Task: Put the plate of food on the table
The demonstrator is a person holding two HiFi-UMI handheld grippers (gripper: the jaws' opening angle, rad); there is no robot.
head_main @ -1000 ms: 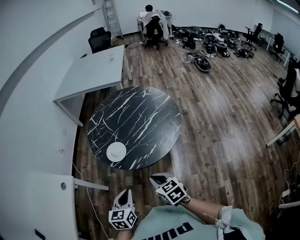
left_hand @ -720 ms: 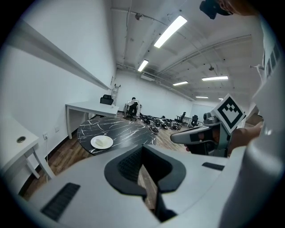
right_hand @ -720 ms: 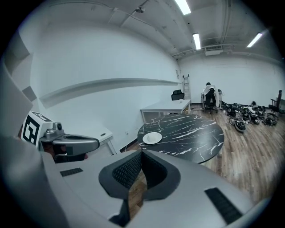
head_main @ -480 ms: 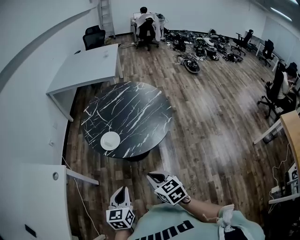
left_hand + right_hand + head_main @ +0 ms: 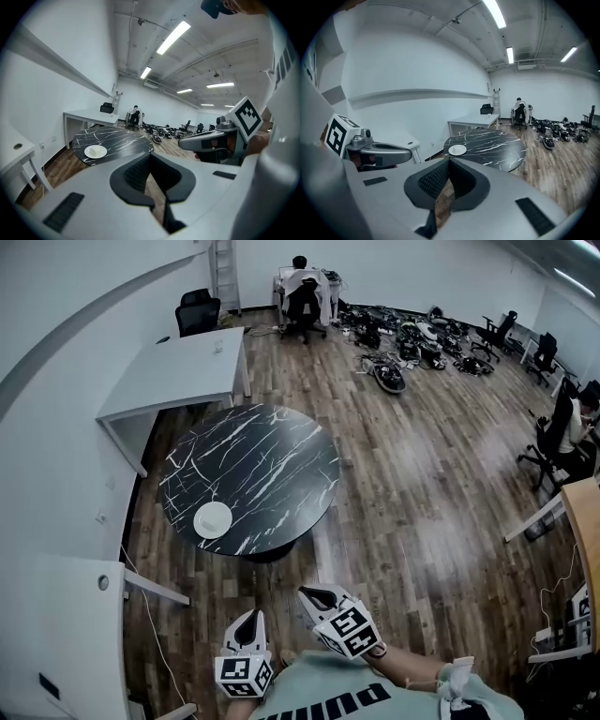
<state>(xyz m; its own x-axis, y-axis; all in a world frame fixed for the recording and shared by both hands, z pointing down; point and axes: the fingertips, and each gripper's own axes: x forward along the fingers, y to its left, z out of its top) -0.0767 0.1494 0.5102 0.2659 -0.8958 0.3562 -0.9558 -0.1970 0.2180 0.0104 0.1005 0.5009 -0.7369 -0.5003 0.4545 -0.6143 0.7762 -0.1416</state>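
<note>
The plate lies on the black counter at centre left; below, the left tool and right tool are closed, empty.

Held close before the torso, side by side, pointing forward and slightly down: white marker-cubed left tool and right tool, jaws pressed together, nothing between.

Can't make out the food on the plate: way too small from the head view, just a pale lump from the left gripper view. Can't sort out the gear pile on the floor either, just a dark tangle. Only get part of the shirt, cut by the bottom edge, and a corner of the desk at the right edge. Can barely see the table base, mostly tucked under the top.
</note>
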